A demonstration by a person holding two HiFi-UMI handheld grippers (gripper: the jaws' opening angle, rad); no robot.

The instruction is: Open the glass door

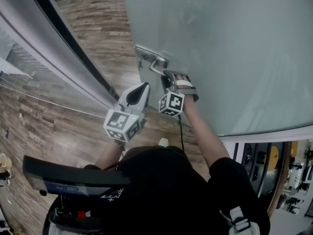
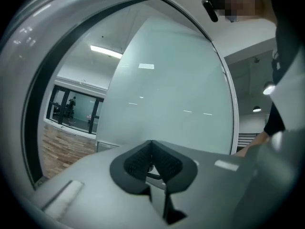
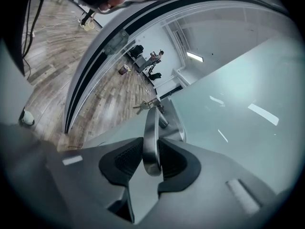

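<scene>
The frosted glass door (image 1: 220, 48) is seen filling the space to the right of and above its metal lever handle (image 1: 155, 62), which is mounted close to the door's free edge. The handle is clamped by the right gripper (image 1: 167, 81): in the right gripper view the lever is pinched between both dark ribbed pads (image 3: 125, 160), its tip poking out just past them. A bunch of keys (image 3: 142, 106) is seen hanging at the lock, right by the handle's root. The left gripper (image 1: 139, 93) is held just below and left of the handle, pointed level, its jaws closed tip to tip with nothing caught in them; only the pale pane is faced by it. Left of the handle, past the door's edge, wooden floor (image 1: 98, 23) is exposed, and further left a curved glazed wall with a black strip (image 1: 73, 48) is swept across. Below the handle, a thin cable (image 1: 181, 131) is trailed from the right gripper along the forearm. Figures at a desk (image 3: 151, 63) are made out far beyond the handle, too small to detail.
</scene>
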